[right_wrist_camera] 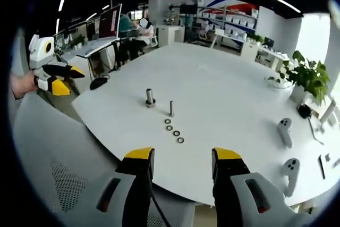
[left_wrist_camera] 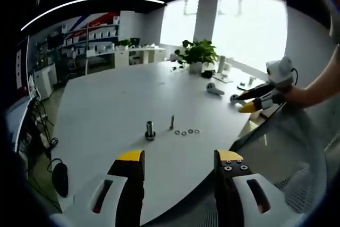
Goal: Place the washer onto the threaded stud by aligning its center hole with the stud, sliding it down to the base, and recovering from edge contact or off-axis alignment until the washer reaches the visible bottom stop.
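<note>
The left claw (left_wrist_camera: 179,169) has two black jaws, each capped with a yellow tip. Behind the tips each jaw widens into a white moulded shell with a long dark slot showing a touch of red inside. The inner face of one jaw carries a cluster of small screws just below its yellow tip. The right claw (right_wrist_camera: 182,168) is built the same way: black jaws, yellow tips, white shells with red-lined slots. In the right gripper view the left claw appears as a white rounded body with black and yellow jaws, gripped by a bare hand (right_wrist_camera: 24,83). In the left gripper view a bare forearm (left_wrist_camera: 319,86) runs behind the right claw's white body.
</note>
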Demonstrator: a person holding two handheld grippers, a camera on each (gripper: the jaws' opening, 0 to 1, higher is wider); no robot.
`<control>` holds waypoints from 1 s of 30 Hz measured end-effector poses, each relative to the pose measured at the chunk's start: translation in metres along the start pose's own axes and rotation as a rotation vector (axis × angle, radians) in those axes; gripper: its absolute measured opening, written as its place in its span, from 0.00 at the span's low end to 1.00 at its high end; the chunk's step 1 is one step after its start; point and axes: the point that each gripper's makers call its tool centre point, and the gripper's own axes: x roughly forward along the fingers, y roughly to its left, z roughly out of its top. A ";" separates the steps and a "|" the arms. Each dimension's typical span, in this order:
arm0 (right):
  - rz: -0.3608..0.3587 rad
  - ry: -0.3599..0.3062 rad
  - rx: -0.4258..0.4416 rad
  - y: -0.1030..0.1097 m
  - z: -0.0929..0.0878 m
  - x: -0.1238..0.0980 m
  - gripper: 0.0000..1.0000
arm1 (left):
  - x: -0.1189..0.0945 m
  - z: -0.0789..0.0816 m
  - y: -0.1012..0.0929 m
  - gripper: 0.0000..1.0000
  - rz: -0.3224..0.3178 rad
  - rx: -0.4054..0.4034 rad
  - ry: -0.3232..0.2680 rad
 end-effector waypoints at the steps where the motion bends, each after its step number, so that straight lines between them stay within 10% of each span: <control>1: 0.008 0.004 0.001 0.001 -0.001 0.001 0.46 | -0.001 0.000 0.002 0.50 0.006 0.000 -0.004; 30: 0.109 0.021 0.036 -0.025 0.015 0.038 0.47 | -0.009 -0.005 0.025 0.52 0.138 -0.014 0.022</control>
